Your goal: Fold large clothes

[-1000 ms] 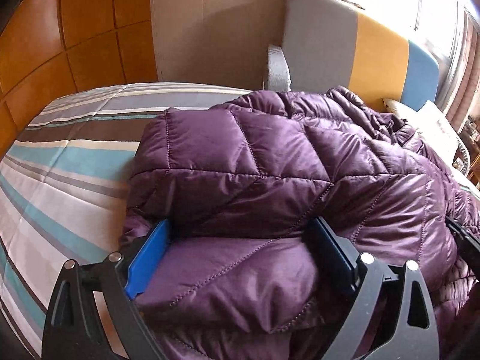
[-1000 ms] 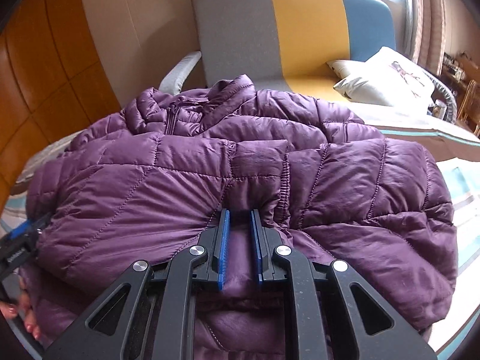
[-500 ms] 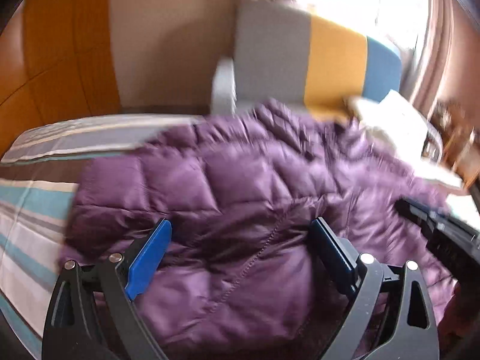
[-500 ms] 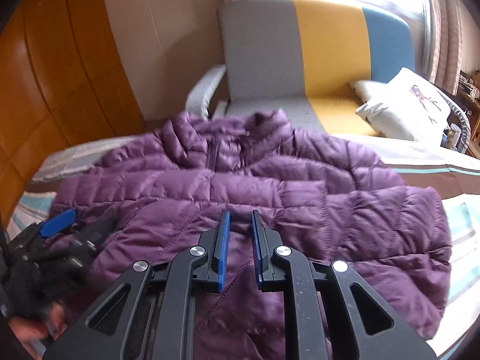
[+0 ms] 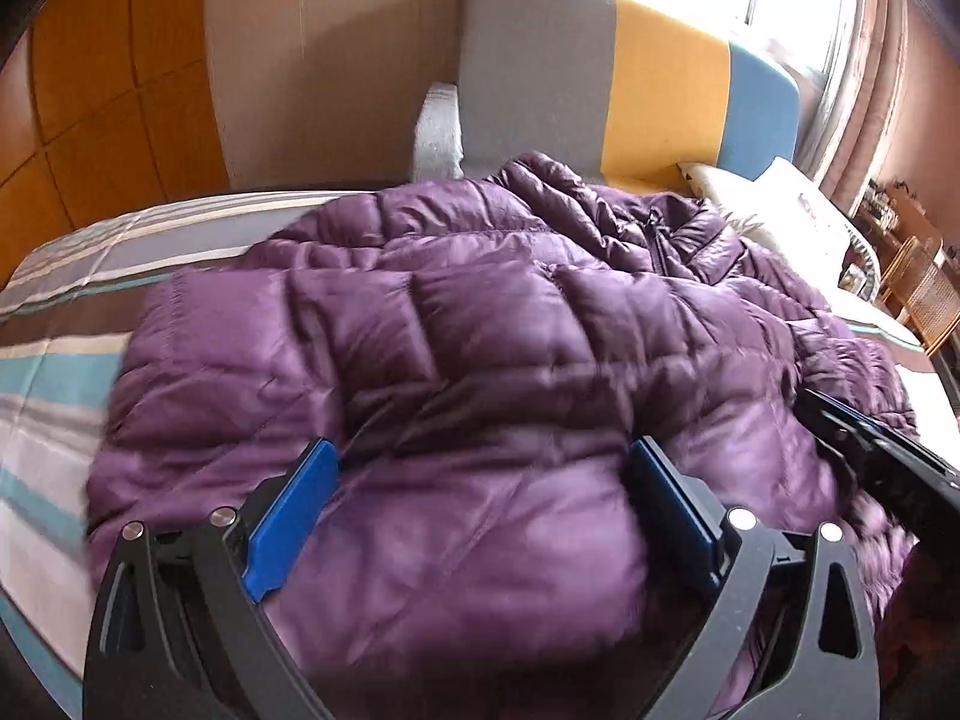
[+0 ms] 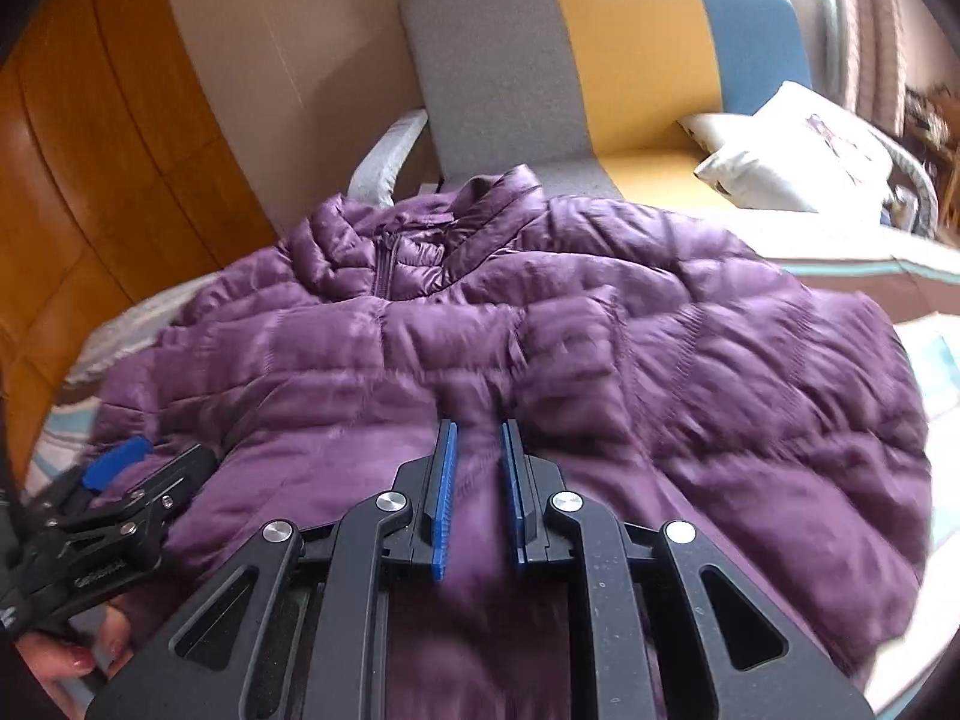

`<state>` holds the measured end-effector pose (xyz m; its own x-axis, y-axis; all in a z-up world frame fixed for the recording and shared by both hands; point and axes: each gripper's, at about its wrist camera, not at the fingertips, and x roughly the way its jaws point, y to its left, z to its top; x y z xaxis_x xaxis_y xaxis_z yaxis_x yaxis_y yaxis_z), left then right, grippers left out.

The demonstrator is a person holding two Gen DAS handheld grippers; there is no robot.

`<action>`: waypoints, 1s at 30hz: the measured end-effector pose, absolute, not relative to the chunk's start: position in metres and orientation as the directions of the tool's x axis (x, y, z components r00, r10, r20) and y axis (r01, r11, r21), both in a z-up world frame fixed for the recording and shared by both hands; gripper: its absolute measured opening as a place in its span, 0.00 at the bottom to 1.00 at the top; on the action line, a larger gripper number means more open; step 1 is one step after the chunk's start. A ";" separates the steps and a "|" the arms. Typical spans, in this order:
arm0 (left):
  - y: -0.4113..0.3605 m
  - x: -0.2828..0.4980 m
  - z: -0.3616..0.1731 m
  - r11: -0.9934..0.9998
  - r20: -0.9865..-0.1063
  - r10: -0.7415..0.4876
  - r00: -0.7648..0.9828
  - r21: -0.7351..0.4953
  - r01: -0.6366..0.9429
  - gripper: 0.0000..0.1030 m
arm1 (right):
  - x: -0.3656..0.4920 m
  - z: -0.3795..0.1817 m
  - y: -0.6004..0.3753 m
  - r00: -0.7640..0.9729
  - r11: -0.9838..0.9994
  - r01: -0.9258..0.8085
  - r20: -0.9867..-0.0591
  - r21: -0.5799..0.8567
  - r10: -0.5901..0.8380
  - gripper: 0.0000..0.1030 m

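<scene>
A purple quilted puffer jacket (image 5: 510, 330) lies spread on a striped bed (image 5: 60, 372), its zipped collar (image 6: 390, 258) at the far side. My left gripper (image 5: 483, 450) hovers over the jacket's near left part. Its jaws are opening and stand very wide, with a puffy fold lying loose between the blue pads. My right gripper (image 6: 479, 427) is over the jacket's (image 6: 660, 330) near middle. Its jaws are opening to a narrow gap, with purple fabric showing in the gap and no pad pressing on it. Each wrist view shows the other gripper's fingers (image 5: 840, 426) at its edge.
Beyond the bed stands a grey, yellow and blue sofa (image 5: 540, 60) with a white pillow (image 6: 792, 150). An orange panelled wall (image 6: 90, 210) is at the left. A person's hand (image 6: 78, 660) holds the left gripper. Wicker furniture (image 5: 924, 288) is at far right.
The right jaws have parted from a tight pinch on the jacket fabric. The left gripper has shifted sideways and widened slightly, and the fold no longer bulges against its pads.
</scene>
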<state>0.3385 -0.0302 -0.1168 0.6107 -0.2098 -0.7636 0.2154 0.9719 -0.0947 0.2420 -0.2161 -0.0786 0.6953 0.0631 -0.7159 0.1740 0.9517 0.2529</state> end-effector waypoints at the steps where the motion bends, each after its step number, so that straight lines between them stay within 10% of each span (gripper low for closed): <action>1: -0.025 0.332 -0.115 0.972 -0.765 -0.214 0.608 -0.105 0.210 0.97 | 0.231 -0.074 -0.218 0.703 0.949 0.170 -0.708 0.264 0.071 0.41; 3: -0.014 0.314 -0.109 0.971 -0.762 -0.220 0.609 -0.114 0.208 0.97 | 0.205 -0.064 -0.219 0.724 0.955 0.168 -0.688 0.246 0.050 0.54; 30: 0.101 0.130 -0.109 0.983 -0.730 -0.175 0.661 -0.093 0.157 0.98 | -0.032 -0.070 -0.269 0.659 0.934 0.290 -0.751 0.210 -0.036 0.54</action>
<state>0.1305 0.1011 -0.1090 0.6612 -0.1745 -0.7297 0.1572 0.9832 -0.0927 -0.0320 -0.2689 -0.0695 0.6589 -0.0356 -0.7514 0.2899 0.9337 0.2099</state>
